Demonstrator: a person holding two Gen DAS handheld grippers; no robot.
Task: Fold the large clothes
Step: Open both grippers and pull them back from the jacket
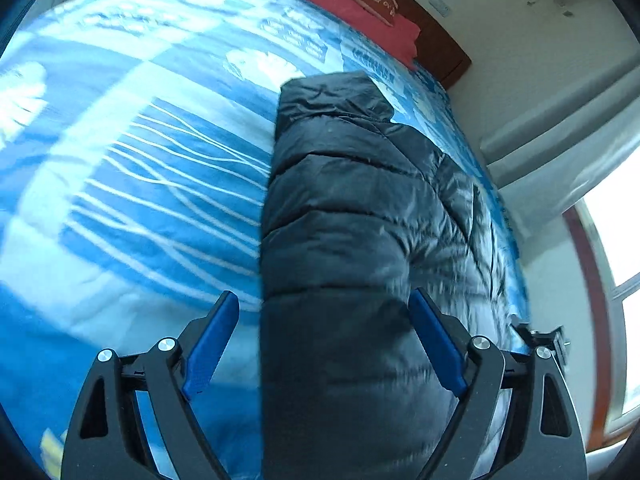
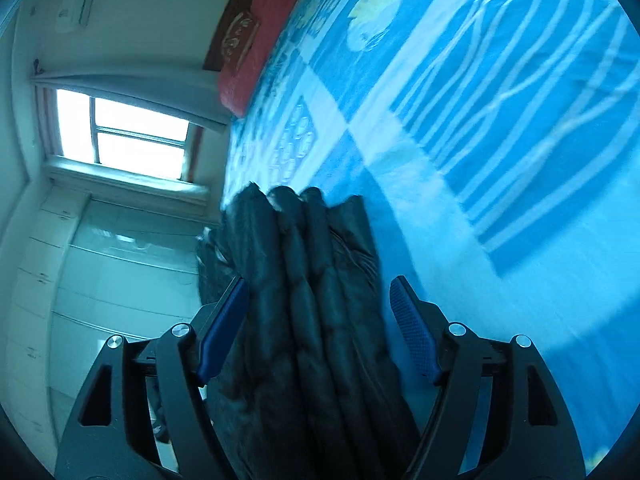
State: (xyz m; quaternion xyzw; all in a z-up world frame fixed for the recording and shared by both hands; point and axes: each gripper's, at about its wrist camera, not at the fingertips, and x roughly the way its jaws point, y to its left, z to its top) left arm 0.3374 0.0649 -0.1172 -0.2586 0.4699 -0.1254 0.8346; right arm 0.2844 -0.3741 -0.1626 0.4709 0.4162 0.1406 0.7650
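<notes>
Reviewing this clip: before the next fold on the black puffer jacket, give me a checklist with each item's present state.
1. Left gripper clear of fabric: ok; blue pads apart, not pressing the black quilted puffer jacket.
2. Right gripper released: cannot tell; the gripper is open, the far pad stands off, but the near pad lies close against the jacket.
3. Jacket folded into a long narrow stack: ok.
4. Jacket fully on the blue patterned bedspread: not ok; in the right wrist view its edge seems to overhang the bed's side.
5. Red pillow clear of the jacket: ok.
</notes>
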